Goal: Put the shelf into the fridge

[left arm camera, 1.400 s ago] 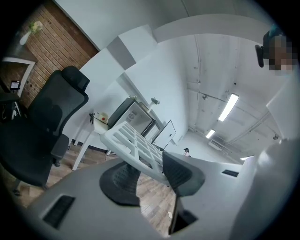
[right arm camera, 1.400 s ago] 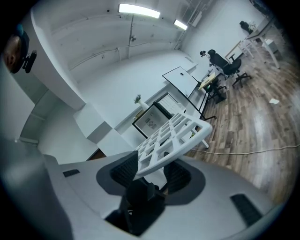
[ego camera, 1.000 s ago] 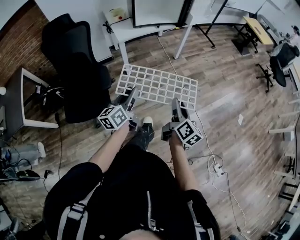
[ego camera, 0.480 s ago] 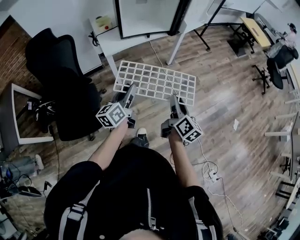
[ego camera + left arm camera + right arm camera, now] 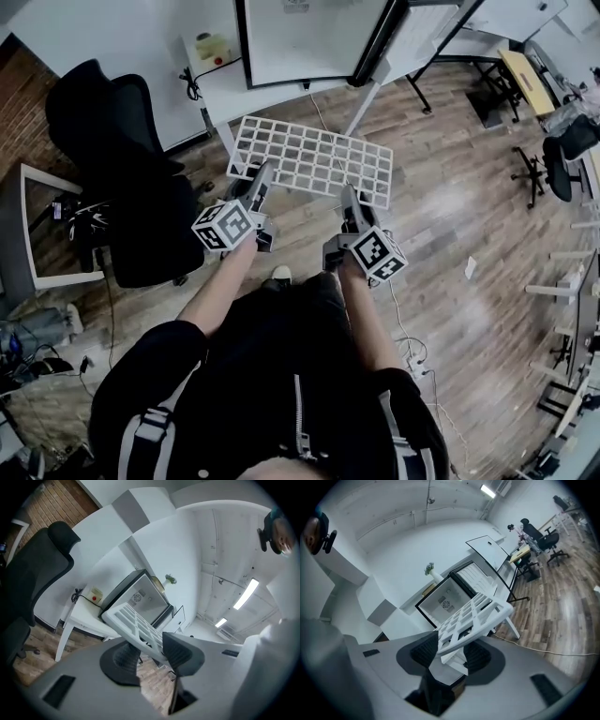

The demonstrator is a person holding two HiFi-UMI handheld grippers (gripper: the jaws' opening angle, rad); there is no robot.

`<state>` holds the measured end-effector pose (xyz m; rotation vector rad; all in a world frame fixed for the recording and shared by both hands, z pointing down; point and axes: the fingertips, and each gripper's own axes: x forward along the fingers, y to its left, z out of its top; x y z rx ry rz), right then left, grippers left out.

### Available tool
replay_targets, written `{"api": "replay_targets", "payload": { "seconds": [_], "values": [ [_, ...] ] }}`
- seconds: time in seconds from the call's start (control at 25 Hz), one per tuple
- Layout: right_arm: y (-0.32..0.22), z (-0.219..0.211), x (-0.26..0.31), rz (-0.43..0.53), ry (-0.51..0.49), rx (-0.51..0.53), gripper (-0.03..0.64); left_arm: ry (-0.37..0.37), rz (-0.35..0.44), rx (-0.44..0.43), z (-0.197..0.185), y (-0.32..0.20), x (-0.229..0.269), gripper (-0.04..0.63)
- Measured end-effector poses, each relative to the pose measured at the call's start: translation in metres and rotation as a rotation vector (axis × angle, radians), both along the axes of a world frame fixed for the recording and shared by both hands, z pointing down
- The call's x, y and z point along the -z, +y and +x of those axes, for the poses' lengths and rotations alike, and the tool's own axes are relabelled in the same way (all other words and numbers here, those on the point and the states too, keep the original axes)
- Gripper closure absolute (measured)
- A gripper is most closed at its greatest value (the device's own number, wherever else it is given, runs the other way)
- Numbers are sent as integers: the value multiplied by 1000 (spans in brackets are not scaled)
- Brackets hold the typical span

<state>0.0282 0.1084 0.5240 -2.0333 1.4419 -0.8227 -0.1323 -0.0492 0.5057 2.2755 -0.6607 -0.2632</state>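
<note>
White plastic grid shelf [image 5: 314, 159] held in air, near edge clamped in jaws of left gripper [image 5: 260, 183] & right gripper [image 5: 350, 199]. Open black-framed fridge [image 5: 305, 42] ahead on white bench [image 5: 225, 92] – hold shelf level, feed far edge in square.

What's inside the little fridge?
The fridge looks bare and white inside, with a round vent at the back. The shelf covers its lower part, so that is hidden.
</note>
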Motion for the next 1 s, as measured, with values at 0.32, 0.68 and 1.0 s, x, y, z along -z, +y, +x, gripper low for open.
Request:
{"api": "replay_targets", "payload": {
  "seconds": [0.32, 0.68, 1.0],
  "values": [
    [-47, 22, -10, -19, -5, 83, 433, -20, -19, 78, 9, -34, -9, 434],
    [-132, 78, -13, -3, -25, 230, 433, -47, -9, 216, 45, -92, -8, 433],
    [-206, 143, -15, -26, -34, 398, 434, -56, -42, 377, 96, -135, -11, 433]
  ]
}}
